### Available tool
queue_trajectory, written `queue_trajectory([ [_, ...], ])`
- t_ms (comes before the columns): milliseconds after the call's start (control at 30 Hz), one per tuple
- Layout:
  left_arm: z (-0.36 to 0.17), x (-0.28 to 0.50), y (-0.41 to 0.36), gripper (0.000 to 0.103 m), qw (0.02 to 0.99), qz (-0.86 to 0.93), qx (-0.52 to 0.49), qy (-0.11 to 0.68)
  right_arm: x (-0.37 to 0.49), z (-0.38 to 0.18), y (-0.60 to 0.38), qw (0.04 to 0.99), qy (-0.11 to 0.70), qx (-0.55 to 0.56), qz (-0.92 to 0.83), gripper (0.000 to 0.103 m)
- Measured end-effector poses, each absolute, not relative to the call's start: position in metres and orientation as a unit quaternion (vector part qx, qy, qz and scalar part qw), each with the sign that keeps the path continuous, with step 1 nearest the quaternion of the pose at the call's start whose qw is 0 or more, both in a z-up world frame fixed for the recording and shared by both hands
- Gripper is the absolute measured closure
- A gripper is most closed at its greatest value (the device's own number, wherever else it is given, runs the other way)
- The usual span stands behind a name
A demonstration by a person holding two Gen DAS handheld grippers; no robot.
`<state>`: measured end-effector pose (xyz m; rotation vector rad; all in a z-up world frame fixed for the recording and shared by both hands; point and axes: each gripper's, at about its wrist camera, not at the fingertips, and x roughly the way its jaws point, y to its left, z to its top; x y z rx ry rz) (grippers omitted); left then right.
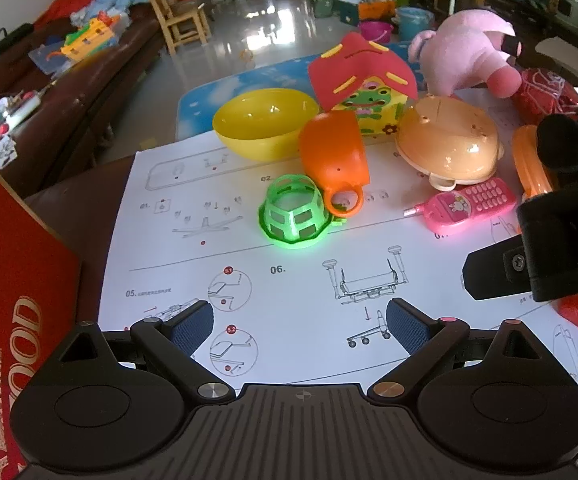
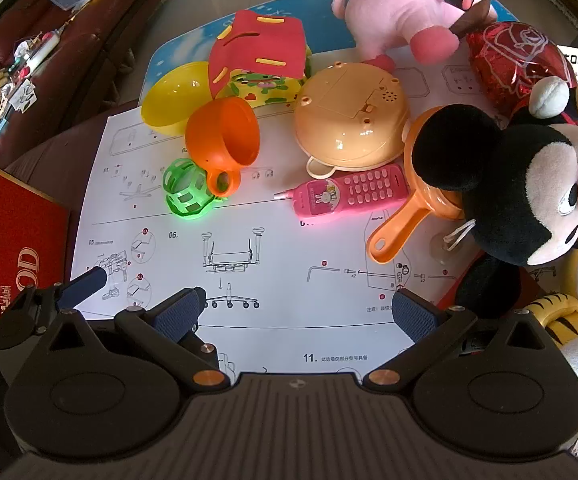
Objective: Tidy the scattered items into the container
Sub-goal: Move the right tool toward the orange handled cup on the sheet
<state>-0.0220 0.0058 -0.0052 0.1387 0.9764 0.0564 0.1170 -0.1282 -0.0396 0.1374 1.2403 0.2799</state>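
Both tongs hang spread and empty above the instruction sheet (image 2: pixel 273 264) that covers the worktop: the left tongs (image 1: pixel 299 326) face the green lattice basket (image 1: pixel 293 216), the right tongs (image 2: pixel 303 312) face the pink toy phone (image 2: pixel 349 194). The basket lies tipped on its side, touching the handle ring of the orange cup (image 1: pixel 335 160), which also lies on its side against the yellow bowl (image 1: pixel 263 122). The phone lies flat just in front of the peach dome toy (image 2: pixel 349 116), with the orange pan (image 2: pixel 405 224) beside it and the Mickey plush (image 2: pixel 529 188) resting on the pan. The red box (image 1: pixel 13 300) at the left edge is probably the container, though its opening is out of sight. For a clean first pick, the left tongs would best close across the basket's open rim, coming in from the near side so the cup's handle is not dragged along; the phone suits a pinch across its narrow sides.
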Motion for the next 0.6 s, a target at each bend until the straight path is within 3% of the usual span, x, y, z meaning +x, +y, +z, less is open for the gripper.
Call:
queue_trajectory([
  [600,-0.006,-0.008,0.020,0.004,0.884,0.020,0.067,0.462,0.132,-0.031,-0.133,0.811,0.555,0.099,0.154,0.001],
])
